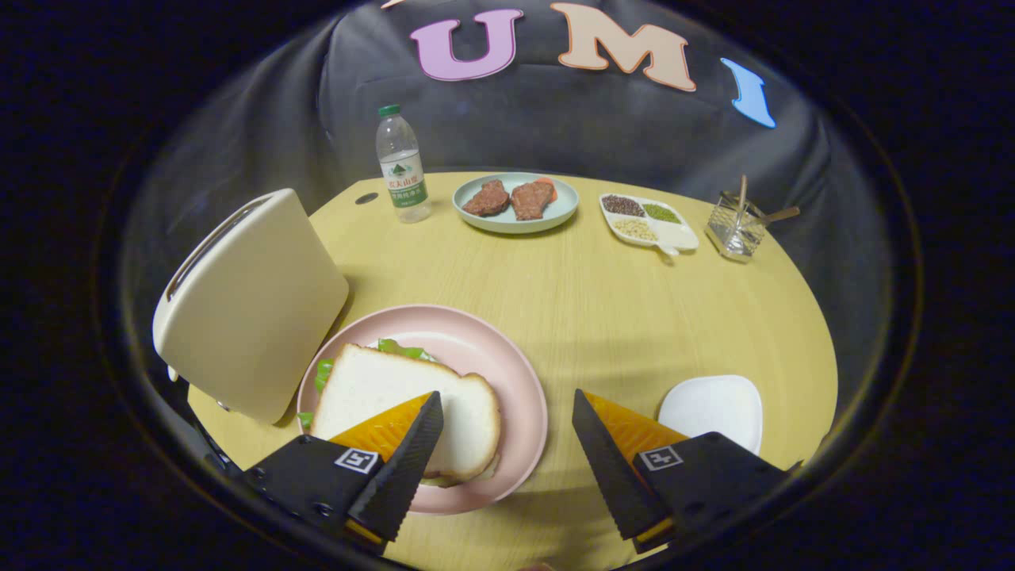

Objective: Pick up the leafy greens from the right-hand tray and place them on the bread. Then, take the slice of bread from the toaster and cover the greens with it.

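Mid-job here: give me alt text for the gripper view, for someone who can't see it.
Open gripper hovers empty over a pink plate where a bread slice covers leafy greens. A toaster stands beside the plate; a white tray sits on the other side on the wooden table.

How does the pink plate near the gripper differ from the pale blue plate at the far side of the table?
The pink plate holds a bread slice lying over leafy greens; the pale blue plate holds two brown meat pieces. The pink plate lies beside the toaster, just ahead of the open gripper; the blue one stands far beyond, next to a water bottle. Both are round and rest on the wooden table.
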### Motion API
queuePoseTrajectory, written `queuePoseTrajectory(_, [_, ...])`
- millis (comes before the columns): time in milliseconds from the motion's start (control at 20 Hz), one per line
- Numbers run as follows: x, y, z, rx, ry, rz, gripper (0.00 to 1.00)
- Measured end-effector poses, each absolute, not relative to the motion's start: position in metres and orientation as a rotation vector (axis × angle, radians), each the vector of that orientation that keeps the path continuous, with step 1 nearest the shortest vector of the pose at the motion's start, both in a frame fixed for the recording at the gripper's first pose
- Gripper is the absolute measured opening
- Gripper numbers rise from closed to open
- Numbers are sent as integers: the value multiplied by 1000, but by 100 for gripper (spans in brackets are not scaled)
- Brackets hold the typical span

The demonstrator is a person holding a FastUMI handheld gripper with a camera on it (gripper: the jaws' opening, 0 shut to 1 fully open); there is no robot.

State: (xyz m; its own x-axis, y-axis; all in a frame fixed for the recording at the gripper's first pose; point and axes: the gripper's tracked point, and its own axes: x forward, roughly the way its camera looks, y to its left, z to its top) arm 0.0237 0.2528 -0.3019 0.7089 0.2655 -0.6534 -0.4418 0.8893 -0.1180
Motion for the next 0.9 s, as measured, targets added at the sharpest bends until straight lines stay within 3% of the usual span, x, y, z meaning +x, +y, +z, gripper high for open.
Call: queuePoseTrajectory(900, [36, 135, -1, 49, -20, 266, 100])
